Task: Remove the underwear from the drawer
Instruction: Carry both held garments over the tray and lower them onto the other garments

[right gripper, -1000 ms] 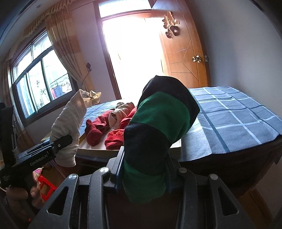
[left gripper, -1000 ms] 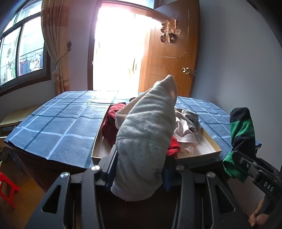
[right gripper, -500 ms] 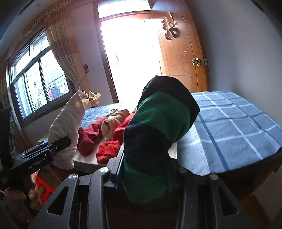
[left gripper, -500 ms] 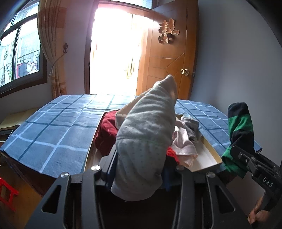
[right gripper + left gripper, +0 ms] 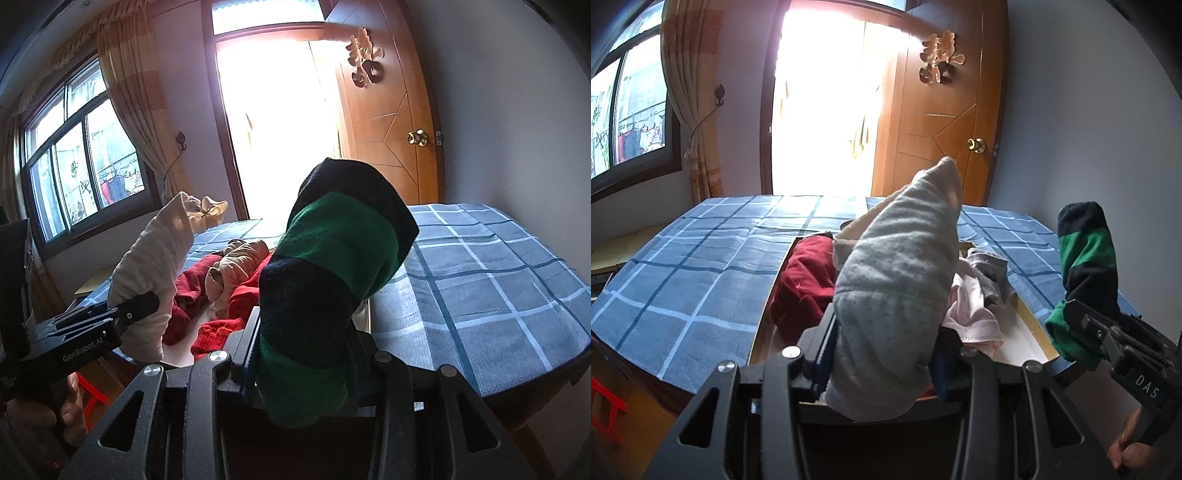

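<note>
My left gripper [image 5: 882, 365] is shut on a grey dotted piece of underwear [image 5: 897, 280], which stands up between the jaws above the near end of the open drawer [image 5: 1030, 325]. In the drawer lie a dark red garment [image 5: 805, 273], a pink one [image 5: 971, 310] and a grey one [image 5: 990, 269]. My right gripper [image 5: 303, 369] is shut on a green-and-black striped piece of underwear [image 5: 332, 269], held beside the drawer's right edge. In the right wrist view the left gripper [image 5: 140, 310] shows at the left with its pale garment [image 5: 155, 258]. Each gripper's fingertips are hidden by cloth.
The drawer rests on a surface covered by a blue checked cloth [image 5: 683, 273]. Behind it are a bright doorway, an open wooden door [image 5: 945, 140], a curtain and a window at the left. A red stool [image 5: 605, 410] stands on the floor at the left. A wall runs close on the right.
Both grippers have moved together closer to the drawer, each keeping its garment. The drawer's near edge now sits lower in the left wrist view.
</note>
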{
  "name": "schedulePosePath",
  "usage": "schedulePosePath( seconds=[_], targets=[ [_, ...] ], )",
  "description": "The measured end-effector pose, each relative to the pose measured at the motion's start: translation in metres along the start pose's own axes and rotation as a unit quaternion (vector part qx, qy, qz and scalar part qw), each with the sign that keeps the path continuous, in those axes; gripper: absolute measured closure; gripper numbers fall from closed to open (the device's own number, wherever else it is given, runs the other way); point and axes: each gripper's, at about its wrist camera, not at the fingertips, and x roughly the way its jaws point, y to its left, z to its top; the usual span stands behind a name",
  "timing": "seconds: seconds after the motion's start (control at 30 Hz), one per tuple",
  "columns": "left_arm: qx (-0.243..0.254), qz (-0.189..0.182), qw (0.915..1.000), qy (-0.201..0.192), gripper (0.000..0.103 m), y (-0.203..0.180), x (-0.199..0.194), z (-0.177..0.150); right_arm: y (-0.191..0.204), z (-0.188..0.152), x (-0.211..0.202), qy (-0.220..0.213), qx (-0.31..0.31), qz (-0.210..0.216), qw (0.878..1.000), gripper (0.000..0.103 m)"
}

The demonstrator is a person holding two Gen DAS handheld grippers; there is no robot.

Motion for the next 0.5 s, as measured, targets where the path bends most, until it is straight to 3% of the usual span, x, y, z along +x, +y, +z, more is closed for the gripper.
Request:
schedulePosePath(
  seconds=[0.5],
  targets=[
    [-0.010, 0.006, 0.9994, 0.032, 0.061, -0.004, 0.035, 0.014, -0.003, 0.019, 0.043, 0.042, -0.007, -0.002, 0.999, 0.062]
  ],
)
